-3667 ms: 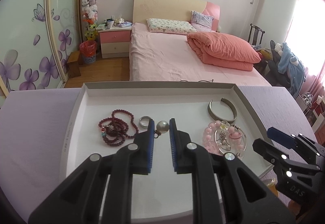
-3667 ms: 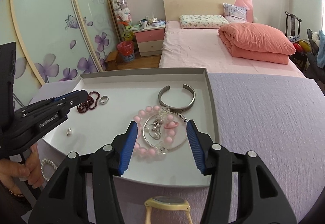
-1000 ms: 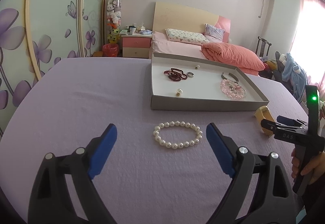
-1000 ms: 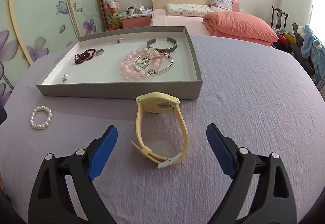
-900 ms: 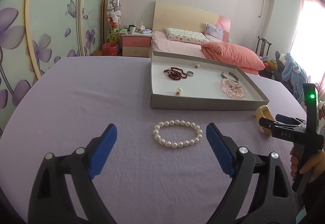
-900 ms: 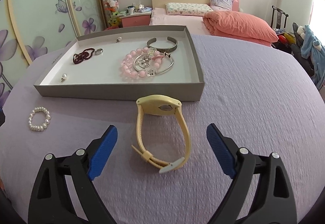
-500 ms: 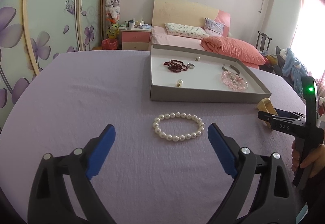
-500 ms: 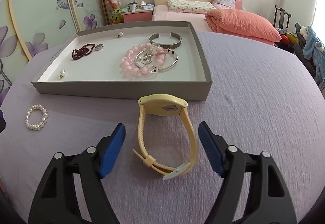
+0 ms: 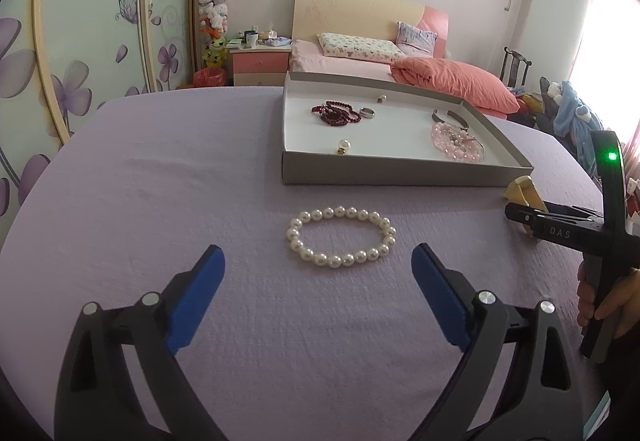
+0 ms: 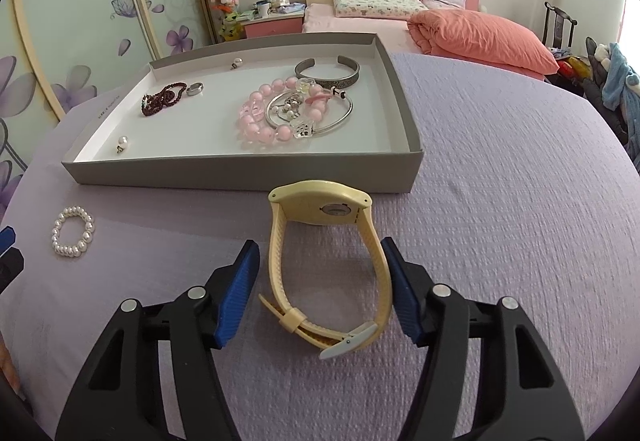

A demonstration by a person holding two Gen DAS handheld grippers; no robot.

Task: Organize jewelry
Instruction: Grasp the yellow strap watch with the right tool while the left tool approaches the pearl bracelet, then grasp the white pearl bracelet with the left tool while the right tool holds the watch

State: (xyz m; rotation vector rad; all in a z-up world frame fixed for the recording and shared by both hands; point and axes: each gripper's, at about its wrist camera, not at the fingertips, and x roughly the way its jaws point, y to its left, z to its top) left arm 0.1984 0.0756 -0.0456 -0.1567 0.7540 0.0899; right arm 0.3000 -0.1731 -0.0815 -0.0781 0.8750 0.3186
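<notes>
Right claw point(image 10: 318, 273) closing around yellow watch point(image 10: 326, 261), pads not yet pressing

A textured, matt lilac cloth point(image 10: 500, 169) is covering the desk. Between the right hand-held gripper's point(image 10: 318, 273) ribbed blue pads, the yellow watch point(image 10: 324, 241) is looking like smooth, matt rubbery plastic. Ahead of the left hand-held gripper point(image 9: 318, 273), the pearl bracelet point(image 9: 340, 237) is gleaming glossy. Beyond, the matt grey cardboard tray point(image 10: 240, 173) is holding a dull metal cuff point(image 10: 328, 75).

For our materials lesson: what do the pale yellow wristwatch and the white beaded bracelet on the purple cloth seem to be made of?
Pale yellow wristwatch: probably silicone or soft plastic; matte, smoothly curving strap.
White beaded bracelet: pearl or imitation pearl; round beads with soft sheen. Which one cannot be told.
</notes>
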